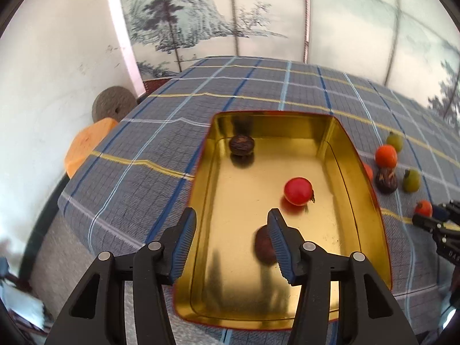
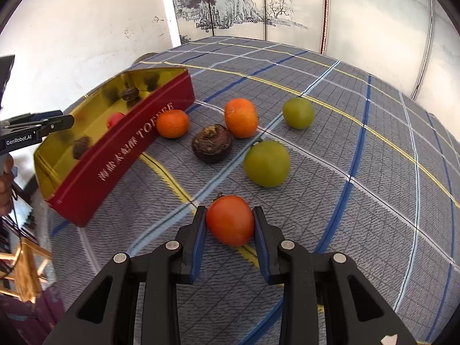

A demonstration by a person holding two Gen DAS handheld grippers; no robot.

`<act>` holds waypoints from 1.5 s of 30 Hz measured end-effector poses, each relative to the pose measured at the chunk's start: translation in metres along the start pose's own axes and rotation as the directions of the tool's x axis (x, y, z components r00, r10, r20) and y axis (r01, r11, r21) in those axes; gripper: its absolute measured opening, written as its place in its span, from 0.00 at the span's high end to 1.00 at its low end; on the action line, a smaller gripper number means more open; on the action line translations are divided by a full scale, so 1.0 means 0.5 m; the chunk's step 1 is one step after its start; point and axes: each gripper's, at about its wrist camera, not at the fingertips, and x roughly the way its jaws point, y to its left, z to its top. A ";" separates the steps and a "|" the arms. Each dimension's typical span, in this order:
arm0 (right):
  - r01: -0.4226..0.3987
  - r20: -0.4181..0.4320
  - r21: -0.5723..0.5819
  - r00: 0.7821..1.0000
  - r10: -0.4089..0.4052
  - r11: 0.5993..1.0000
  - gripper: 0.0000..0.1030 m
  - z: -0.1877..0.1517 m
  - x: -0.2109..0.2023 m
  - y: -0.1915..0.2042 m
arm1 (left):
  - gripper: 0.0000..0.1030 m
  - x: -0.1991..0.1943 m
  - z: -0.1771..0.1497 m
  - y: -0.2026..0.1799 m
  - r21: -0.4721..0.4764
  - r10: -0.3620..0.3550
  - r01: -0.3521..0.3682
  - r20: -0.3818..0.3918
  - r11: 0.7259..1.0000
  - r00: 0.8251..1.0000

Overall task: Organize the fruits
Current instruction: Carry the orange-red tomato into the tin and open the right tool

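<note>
The landmark here is the red tin with the gold inside, lying on the plaid-covered table. The right gripper has its jaws clenched on an orange-red tomato-like fruit, one pad against each flank. That fruit sits low over the cloth, on the side of the tin that carries the lettering and toward the tin's near end. From these jaws the tin lies up and to the left in the right wrist view, its long axis running away on a slant, so the coming move is judged to be a lift and a swing left over the lettered wall.

The left gripper hangs over the near end of the tin, jaws released and standing apart with nothing pressed between the pads. A dark round fruit lies on the gold floor just behind its right finger. A red fruit rests nearer the tin's middle and another dark fruit by the far wall.

Outside the tin, beyond the lettered wall, five more fruits wait, and the right gripper is plainly the nearer one to them
</note>
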 end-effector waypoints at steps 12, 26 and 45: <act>-0.233 0.041 -0.084 0.971 0.237 0.969 0.72 0.143 -0.015 0.141 | 0.42 -0.056 -0.016 0.062 -0.115 -0.046 0.048 0.018 0.992 0.999; -0.353 -0.078 -0.130 0.935 0.346 0.926 0.71 0.258 0.152 0.321 | 0.41 -0.077 -0.047 0.096 -0.122 -0.033 0.034 0.011 0.992 0.999; -0.159 -0.049 -0.296 0.987 0.151 0.942 0.57 0.205 0.028 0.095 | 0.41 -0.073 -0.051 0.054 -0.090 -0.097 0.097 0.004 0.991 0.995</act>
